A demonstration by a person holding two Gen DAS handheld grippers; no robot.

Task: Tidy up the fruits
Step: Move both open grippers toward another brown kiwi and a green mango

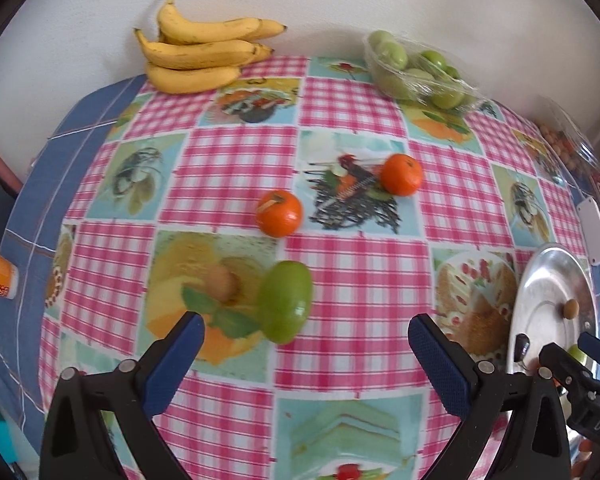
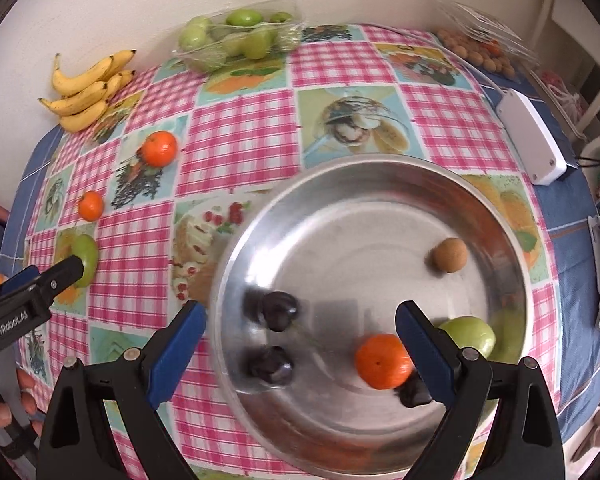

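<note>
The left gripper (image 1: 306,334) hangs above the table with its blue-padded jaws spread wide, nothing between them; an oval green fruit (image 1: 285,301) lies on the pink checked tablecloth (image 1: 236,160) just ahead of the gap, toward the 12 o'clock side. Beyond it, at 12 and 1 o'clock, sit two round orange tangerines (image 1: 279,213) (image 1: 401,174), well apart from each other. The right gripper (image 2: 300,330) is likewise released and empty, poised over the round shiny metal tray (image 2: 380,184). In the tray lie an orange tangerine (image 2: 383,361) and a green fruit (image 2: 470,336) at 4 o'clock, a small brown round fruit (image 2: 451,255) at 2 o'clock, and dark blurred fruits (image 2: 279,310) at 8 o'clock. A bunch of yellow bananas (image 1: 204,50) and a clear wrapped pack of green fruits (image 1: 416,70) rest at the far edge by the wall
</note>
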